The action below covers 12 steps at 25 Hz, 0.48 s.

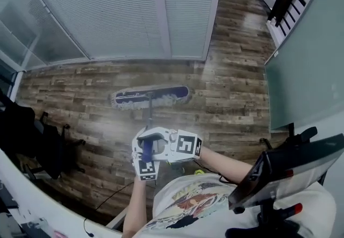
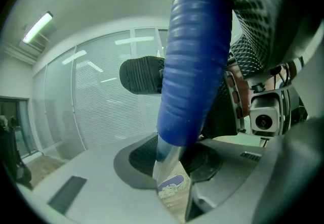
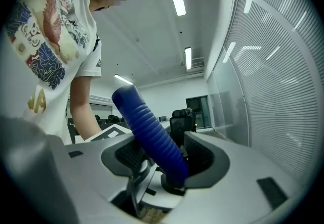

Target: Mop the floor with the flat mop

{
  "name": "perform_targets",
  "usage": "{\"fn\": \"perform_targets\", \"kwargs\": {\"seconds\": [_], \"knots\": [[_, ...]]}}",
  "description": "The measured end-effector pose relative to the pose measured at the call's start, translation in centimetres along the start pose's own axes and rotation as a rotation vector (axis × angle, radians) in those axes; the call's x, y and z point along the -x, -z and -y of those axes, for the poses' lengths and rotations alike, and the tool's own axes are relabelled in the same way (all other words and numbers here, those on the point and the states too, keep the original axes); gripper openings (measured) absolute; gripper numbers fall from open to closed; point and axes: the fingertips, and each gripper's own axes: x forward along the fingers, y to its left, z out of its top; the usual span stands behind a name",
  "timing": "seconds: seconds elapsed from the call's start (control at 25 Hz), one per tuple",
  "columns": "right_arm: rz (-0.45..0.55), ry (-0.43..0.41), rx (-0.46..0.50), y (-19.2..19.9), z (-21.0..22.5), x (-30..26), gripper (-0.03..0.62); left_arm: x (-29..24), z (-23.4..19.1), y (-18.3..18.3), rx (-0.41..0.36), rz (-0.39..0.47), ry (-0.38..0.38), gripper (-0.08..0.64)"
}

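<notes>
The flat mop's blue-and-white head [image 1: 152,96] lies on the wood floor [image 1: 231,97] ahead of me, close to the blind-covered glass wall. Its thin pole runs back to a blue ribbed grip [image 1: 146,149] in front of my chest. My left gripper [image 1: 143,152] is shut on that grip, and my right gripper [image 1: 161,144] is shut on it just beside. In the left gripper view the blue grip [image 2: 195,51] fills the space between the black pads, with the mop head [image 2: 171,183] small below. The right gripper view shows the grip [image 3: 152,134] slanting between the jaws of the right gripper [image 3: 167,160].
A glass wall with white blinds [image 1: 118,11] runs across the far side. Black office chairs [image 1: 37,140] stand at the left. A dark screen on a stand [image 1: 290,170] sits at my right. A frosted partition [image 1: 301,59] borders a corridor at the upper right.
</notes>
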Motion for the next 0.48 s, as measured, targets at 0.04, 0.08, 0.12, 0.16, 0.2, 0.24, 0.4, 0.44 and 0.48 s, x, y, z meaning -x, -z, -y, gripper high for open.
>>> {"fn": "perform_targets", "kwargs": {"seconds": [0.04, 0.08, 0.12, 0.16, 0.2, 0.24, 0.4, 0.44, 0.48], "knots": [[-0.001, -0.012, 0.0, 0.1, -1.7, 0.9, 0.232, 1.1, 1.5, -0.2, 0.004, -0.003, -0.01, 0.112], [-0.006, -0.024, 0.005, 0.2, -3.5, 1.8, 0.232, 2.3, 3.0, -0.4, 0.007, -0.006, -0.02, 0.112], [-0.016, -0.036, 0.016, 0.5, -5.2, 2.7, 0.232, 3.4, 4.4, -0.5, 0.008, -0.009, -0.029, 0.112], [-0.026, -0.05, 0.028, 0.8, -7.0, 3.5, 0.232, 4.6, 5.9, -0.4, 0.01, -0.012, -0.039, 0.112], [-0.027, -0.062, 0.027, 1.1, -8.7, 4.2, 0.232, 5.8, 7.3, -0.3, 0.015, -0.017, -0.051, 0.112], [-0.018, -0.075, 0.015, 1.1, -10.4, 4.6, 0.232, 7.1, 8.4, -0.2, 0.024, -0.023, -0.066, 0.112], [-0.03, -0.129, 0.015, 1.5, -14.1, 5.3, 0.232, 9.9, 10.4, -0.1, 0.052, -0.029, -0.112, 0.111], [-0.041, -0.14, 0.028, 1.8, -14.3, 5.5, 0.232, 10.0, 10.6, 0.0, 0.051, -0.029, -0.116, 0.11], [-0.044, -0.148, 0.037, 2.1, -14.4, 5.6, 0.232, 10.0, 10.7, 0.1, 0.048, -0.028, -0.117, 0.111]]}}
